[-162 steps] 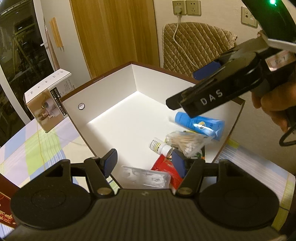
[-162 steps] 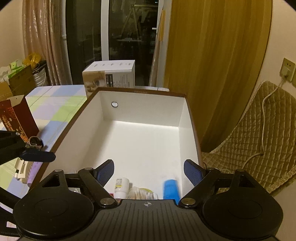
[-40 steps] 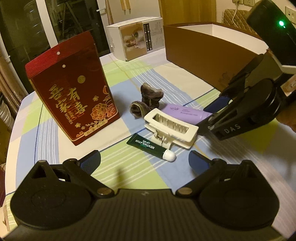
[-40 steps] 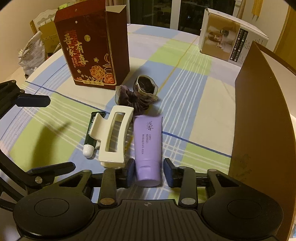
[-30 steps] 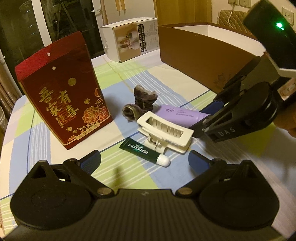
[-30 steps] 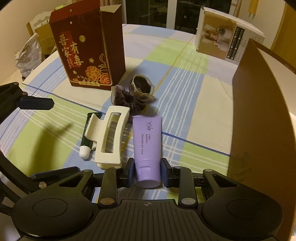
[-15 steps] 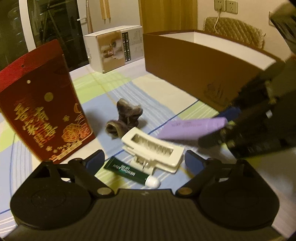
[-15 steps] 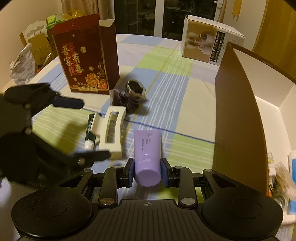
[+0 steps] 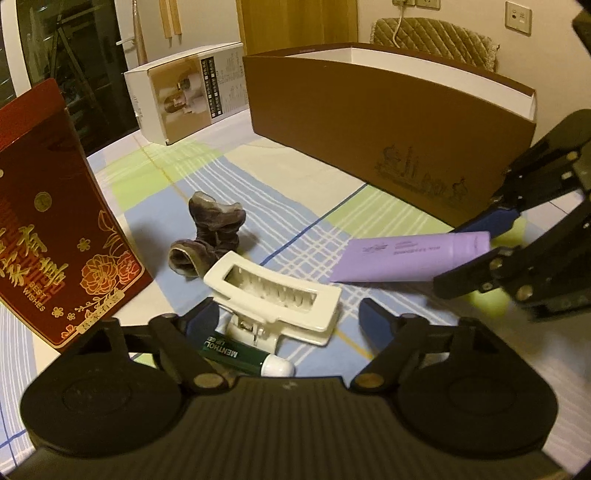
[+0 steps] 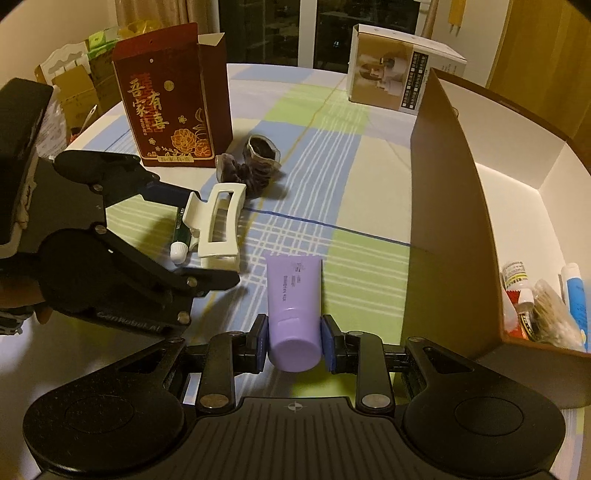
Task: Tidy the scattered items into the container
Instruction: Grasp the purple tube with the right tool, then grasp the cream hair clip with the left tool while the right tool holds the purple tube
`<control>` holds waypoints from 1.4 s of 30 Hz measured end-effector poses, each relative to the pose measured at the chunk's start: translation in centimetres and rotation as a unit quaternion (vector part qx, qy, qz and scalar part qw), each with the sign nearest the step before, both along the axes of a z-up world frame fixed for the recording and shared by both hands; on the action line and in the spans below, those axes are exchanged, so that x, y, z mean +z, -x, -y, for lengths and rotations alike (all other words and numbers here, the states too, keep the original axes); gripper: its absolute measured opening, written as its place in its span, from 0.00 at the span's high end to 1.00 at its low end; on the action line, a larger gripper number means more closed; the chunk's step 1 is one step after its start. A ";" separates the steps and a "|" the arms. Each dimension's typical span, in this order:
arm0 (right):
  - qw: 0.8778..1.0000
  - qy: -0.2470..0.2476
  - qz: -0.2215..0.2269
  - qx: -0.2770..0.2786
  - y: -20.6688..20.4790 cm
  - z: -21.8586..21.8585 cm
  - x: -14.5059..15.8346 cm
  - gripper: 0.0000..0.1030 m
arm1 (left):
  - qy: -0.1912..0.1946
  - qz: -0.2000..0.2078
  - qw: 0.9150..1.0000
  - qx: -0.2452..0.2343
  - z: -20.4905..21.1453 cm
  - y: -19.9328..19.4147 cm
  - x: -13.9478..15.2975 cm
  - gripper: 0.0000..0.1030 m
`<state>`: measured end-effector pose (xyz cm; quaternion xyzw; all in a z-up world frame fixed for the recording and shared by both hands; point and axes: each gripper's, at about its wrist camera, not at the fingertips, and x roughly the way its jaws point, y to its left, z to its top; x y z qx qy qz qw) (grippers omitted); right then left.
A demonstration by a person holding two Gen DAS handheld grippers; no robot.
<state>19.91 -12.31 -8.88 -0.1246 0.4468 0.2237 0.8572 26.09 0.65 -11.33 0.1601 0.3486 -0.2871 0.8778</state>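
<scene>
My right gripper (image 10: 294,343) is shut on a purple tube (image 10: 293,306) and holds it above the tablecloth, beside the brown container (image 10: 447,221). The tube also shows in the left wrist view (image 9: 410,255), held by the right gripper (image 9: 476,254). My left gripper (image 9: 286,321) is open, with its fingers on either side of a white hair claw (image 9: 275,297) that lies over a green menthol tube (image 9: 240,356). A dark scrunchie (image 9: 210,232) lies behind them. The container holds several items (image 10: 543,306).
A red gift box (image 9: 48,218) stands at the left of the checked tablecloth (image 10: 332,147). A white product box (image 9: 188,88) stands at the back beside the container. A quilted chair (image 9: 432,33) is behind the container.
My right gripper has lifted the purple tube off the cloth and pulled it back toward the container. My left gripper has moved forward and down around the white hair claw.
</scene>
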 end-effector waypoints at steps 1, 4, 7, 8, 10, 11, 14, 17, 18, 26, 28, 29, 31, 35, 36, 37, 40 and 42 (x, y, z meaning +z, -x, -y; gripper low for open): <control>1.000 0.000 0.000 -0.001 0.1 0.1 0.1 0.69 | 0.001 -0.002 1.000 0.003 -0.1 -0.1 -0.1 0.35; 1.000 0.000 -0.001 -0.004 0.5 0.3 0.2 0.69 | 0.003 -0.005 1.000 0.006 0.0 -0.1 -0.1 0.47; 1.000 0.000 -0.001 -0.007 0.9 0.6 0.4 0.69 | 0.003 -0.008 1.000 -0.002 0.2 0.4 0.0 0.47; 1.000 0.000 -0.002 -0.008 1.1 0.7 0.5 0.69 | 0.002 -0.009 1.000 -0.005 0.3 0.5 0.0 0.47; 1.000 -0.001 -0.002 -0.010 1.5 1.0 0.7 0.69 | 0.001 -0.013 1.000 -0.012 0.6 0.9 0.1 0.47; 1.000 -0.001 -0.003 -0.010 1.7 1.1 0.8 0.69 | 0.001 -0.015 1.000 -0.015 0.6 1.2 0.2 0.47; 1.000 -0.002 -0.003 -0.010 2.4 1.4 1.1 0.69 | -0.002 -0.021 1.000 -0.018 0.8 2.3 0.3 0.47; 1.000 -0.005 -0.004 -0.010 3.2 1.9 1.4 0.69 | -0.012 -0.024 0.999 -0.021 1.2 3.7 0.6 0.47; 1.000 -0.006 -0.004 -0.011 3.5 2.1 1.5 0.69 | -0.014 -0.024 0.999 -0.020 1.3 4.2 0.8 0.47; 1.000 -0.007 -0.013 -0.012 5.3 3.2 1.7 0.69 | -0.039 -0.033 0.999 -0.018 2.5 8.4 1.6 0.47; 1.000 0.000 -0.022 -0.009 5.7 3.4 1.1 0.69 | -0.044 -0.039 0.998 -0.015 2.6 9.5 1.5 0.47; 1.000 0.003 -0.026 -0.008 5.9 3.4 0.7 0.69 | -0.048 -0.040 0.998 -0.015 2.7 10.1 1.4 0.47; 0.999 0.015 -0.039 -0.003 6.0 3.3 -0.1 0.69 | -0.056 -0.040 0.997 -0.016 2.8 11.1 1.3 0.47; 0.998 0.031 -0.051 0.001 6.1 3.3 -1.1 0.69 | -0.053 -0.042 0.998 -0.012 2.7 11.8 1.3 0.47; 0.998 0.032 -0.050 0.002 6.1 3.3 -1.2 0.69 | -0.052 -0.042 0.998 -0.012 2.7 11.8 1.3 0.47; 0.998 0.034 -0.048 0.004 6.1 3.3 -1.2 0.69 | -0.051 -0.043 0.998 -0.011 2.7 11.7 1.3 0.47; 0.998 0.034 -0.049 0.006 6.0 3.4 -1.2 0.68 | -0.048 -0.047 0.998 -0.010 2.6 11.4 1.1 0.45; 0.998 0.035 -0.045 0.006 6.0 3.5 -1.2 0.68 | -0.050 -0.046 0.998 -0.012 2.7 11.4 1.0 0.44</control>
